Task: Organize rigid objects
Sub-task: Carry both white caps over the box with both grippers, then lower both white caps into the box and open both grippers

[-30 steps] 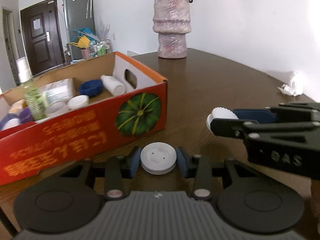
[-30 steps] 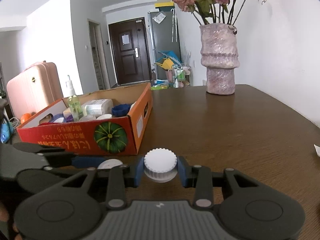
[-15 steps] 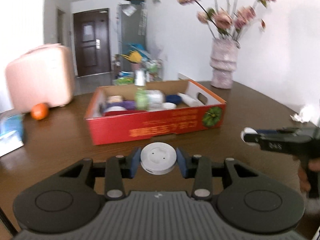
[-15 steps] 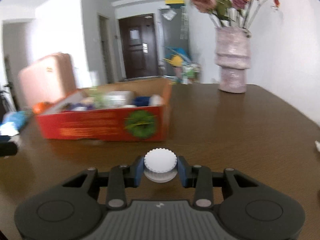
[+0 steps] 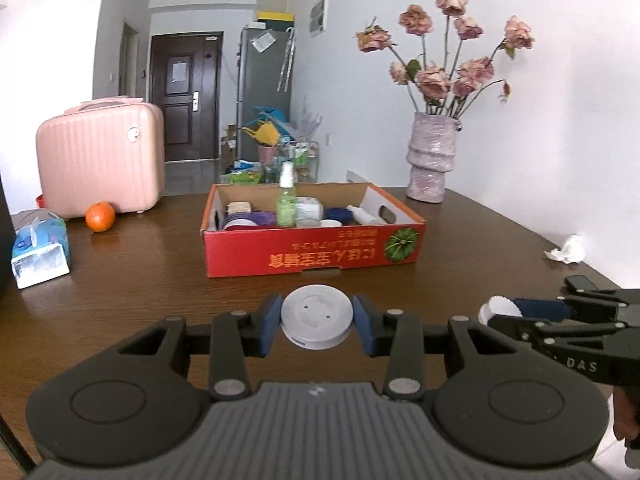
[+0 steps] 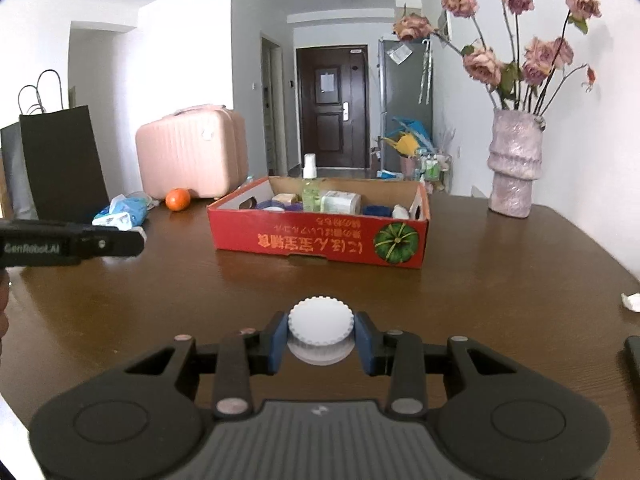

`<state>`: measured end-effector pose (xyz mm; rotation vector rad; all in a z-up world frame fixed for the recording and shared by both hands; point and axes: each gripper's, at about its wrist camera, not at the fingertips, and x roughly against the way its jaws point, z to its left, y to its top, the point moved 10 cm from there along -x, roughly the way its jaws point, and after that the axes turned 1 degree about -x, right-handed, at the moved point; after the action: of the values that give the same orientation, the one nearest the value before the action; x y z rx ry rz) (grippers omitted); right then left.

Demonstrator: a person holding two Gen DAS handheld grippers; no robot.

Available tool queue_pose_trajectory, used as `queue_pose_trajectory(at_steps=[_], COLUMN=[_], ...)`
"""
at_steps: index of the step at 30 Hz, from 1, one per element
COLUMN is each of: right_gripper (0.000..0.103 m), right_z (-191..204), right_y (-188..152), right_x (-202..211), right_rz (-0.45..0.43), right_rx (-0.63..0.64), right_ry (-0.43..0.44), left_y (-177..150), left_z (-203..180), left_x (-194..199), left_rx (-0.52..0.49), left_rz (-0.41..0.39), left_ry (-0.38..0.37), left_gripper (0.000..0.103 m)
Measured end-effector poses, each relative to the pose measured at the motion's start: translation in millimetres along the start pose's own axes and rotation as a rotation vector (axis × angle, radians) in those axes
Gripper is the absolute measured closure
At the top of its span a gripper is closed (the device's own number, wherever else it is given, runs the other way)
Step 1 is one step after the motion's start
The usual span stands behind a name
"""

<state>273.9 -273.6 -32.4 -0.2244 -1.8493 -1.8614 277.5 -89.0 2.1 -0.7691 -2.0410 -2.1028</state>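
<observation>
Two round containers held above a dark wooden desk [image 5: 460, 240].
The left hand-held gripper [image 5: 317, 322] clamps a smooth grey disc-shaped jar [image 5: 317, 316] between blue pads; the right hand-held gripper [image 6: 321, 338] clamps a white jar [image 6: 321, 334] with a ribbed, scalloped cap. Both are near the red cardboard box [image 5: 312, 256] of bottles and tubs, short of its front wall.

Probably a home: dining table [image 5: 160, 280], flower vase [image 5: 432, 160], fridge [image 5: 264, 80], pink suitcase [image 5: 100, 160].

glossy dark wood table [image 5: 160, 272], printed cardboard box [image 5: 312, 256], matt white plastic jar [image 5: 317, 316], ridged plastic cap [image 6: 320, 322]
</observation>
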Motion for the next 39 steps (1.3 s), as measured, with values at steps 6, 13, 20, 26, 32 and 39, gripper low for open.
queue_pose_trajectory(at_steps=[6, 13, 20, 26, 32, 39], right_gripper=[0.068, 0.068, 0.068, 0.068, 0.068, 0.065], right_z=[-7.4, -30.9, -71.1, -100.9, -111.3, -112.6], right_y=[3.9, 49.8, 108.6, 138.7, 137.9, 130.0], right_x=[-1.8, -25.7, -96.7, -188.8, -259.1, -294.8], right_rz=[-0.003, -0.051, -0.03, 0.049, 0.125, 0.157], right_rx=[-0.007, 0.003, -0.054, -0.084, -0.061, -0.018], right_ry=[-0.018, -0.01, 0.029, 0.001, -0.018, -0.039], left_y=[1.7, 39.5, 86.7, 88.6, 73.0, 64.1], left_z=[-8.7, -39.1, -48.2, -43.8, -38.3, -40.5], left_x=[-12.4, -65.1, -157.4, -254.3, -310.4, -334.0], left_rx=[-0.001, -0.041, -0.041, -0.019, -0.009, 0.015], left_rz=[0.014, -0.003, 0.037, 0.156, 0.23, 0.266], left_ry=[-0.013, -0.085, -0.134, -0.133, -0.139, -0.185], left_gripper=[0.063, 0.063, 0.063, 0.063, 0.063, 0.054])
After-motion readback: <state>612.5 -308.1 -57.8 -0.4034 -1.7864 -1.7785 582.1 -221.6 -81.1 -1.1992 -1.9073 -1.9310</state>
